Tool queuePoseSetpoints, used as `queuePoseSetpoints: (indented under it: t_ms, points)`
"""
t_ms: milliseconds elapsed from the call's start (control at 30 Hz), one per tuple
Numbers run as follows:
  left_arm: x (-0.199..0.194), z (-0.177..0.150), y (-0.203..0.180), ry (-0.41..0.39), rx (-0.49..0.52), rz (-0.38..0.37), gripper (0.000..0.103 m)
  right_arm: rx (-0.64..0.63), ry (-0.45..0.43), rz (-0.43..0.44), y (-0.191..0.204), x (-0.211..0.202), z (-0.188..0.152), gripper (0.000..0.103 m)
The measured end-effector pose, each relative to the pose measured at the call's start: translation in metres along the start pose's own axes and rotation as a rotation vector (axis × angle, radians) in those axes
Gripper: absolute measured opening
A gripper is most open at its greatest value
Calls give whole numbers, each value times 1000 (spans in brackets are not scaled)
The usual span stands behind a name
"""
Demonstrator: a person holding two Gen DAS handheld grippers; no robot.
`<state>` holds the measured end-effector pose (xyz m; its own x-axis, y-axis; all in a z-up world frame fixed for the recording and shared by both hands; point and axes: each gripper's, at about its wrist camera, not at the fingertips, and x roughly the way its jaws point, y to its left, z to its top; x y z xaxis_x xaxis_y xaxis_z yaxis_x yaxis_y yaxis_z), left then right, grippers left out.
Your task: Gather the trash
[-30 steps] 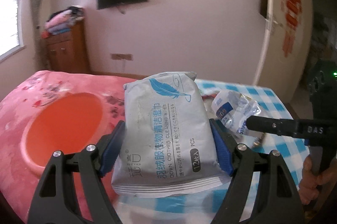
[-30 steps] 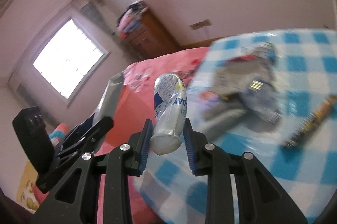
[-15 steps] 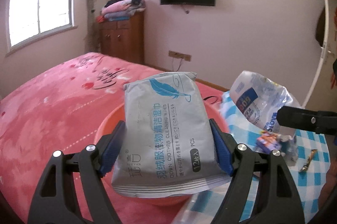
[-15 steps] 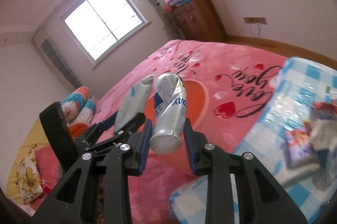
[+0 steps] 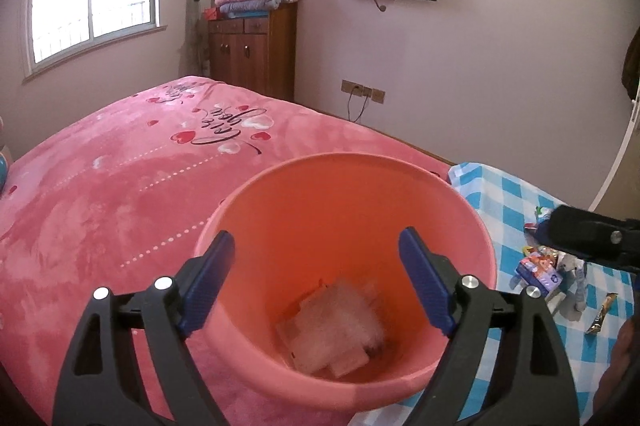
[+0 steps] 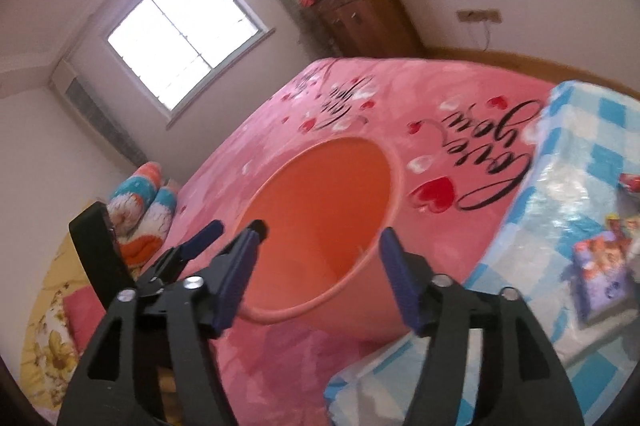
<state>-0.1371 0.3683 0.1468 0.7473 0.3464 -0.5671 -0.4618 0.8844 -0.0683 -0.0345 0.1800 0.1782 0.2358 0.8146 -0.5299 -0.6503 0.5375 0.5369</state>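
Right in front of us the left gripper (image 5: 316, 286) hangs over the orange bucket (image 5: 476, 226), its jaws opening with nothing between them, and the right gripper (image 6: 316, 280) is beside it, jaws also opening and empty. Down at the bucket's bottom lies a pale, blurred packet (image 5: 340, 326) with a soft, crinkly look; what else sits there we cannot tell. The bucket is smooth, round plastic, tapering downward, standing on the plush pink blanket (image 5: 120, 186), just beside the table's checked cloth (image 5: 508, 194). That fleece is soft footing, we reckon: a knock from either black finger on the rim could tip the bucket and spill what is collected. Further right, more trash waits on the glossy blue-and-white cloth: a small colourful packet (image 5: 538, 268), crumpled clear wrapping (image 5: 574, 276) and a slim foil stick (image 5: 600, 314). Light film like that may slip from the pads or drag the slick cloth along.
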Motion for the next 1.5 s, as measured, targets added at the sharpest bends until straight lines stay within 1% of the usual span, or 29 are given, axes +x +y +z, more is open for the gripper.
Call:
queuePoseSetpoints:
  t_ms: [100, 233, 300, 467, 533, 800, 1000, 1133, 1267, 1500]
  points:
    - [-6, -2, -3, -30, 4, -14, 85, -21, -65, -73, -4, -21, -9, 83]
    - [-17, -7, -18, -55, 37, -37, 85, -33, -136, -153, -13, -45, -25, 88]
    - [-20, -7, -25, -57, 47, -46, 85, -31, -155, -178, -20, -54, -33, 88]
    - [-31, -10, -47, -76, 81, -94, 85, 3, -167, -220, -40, -73, -51, 89]
    - [-35, -12, -57, -80, 102, -107, 90, 13, -176, -245, -48, -81, -58, 89]
    - [-48, -21, -87, -84, 148, -155, 90, 47, -214, -304, -70, -109, -83, 89]
    - [-50, -25, -108, -63, 168, -200, 90, 96, -240, -324, -91, -130, -100, 89]
    - [-50, -35, -128, -45, 202, -219, 90, 129, -260, -337, -103, -144, -110, 89]
    - [-50, -42, -145, -30, 224, -238, 90, 150, -283, -372, -116, -158, -121, 89]
    - [-45, -48, -174, 23, 245, -279, 90, 201, -321, -400, -144, -176, -136, 89]
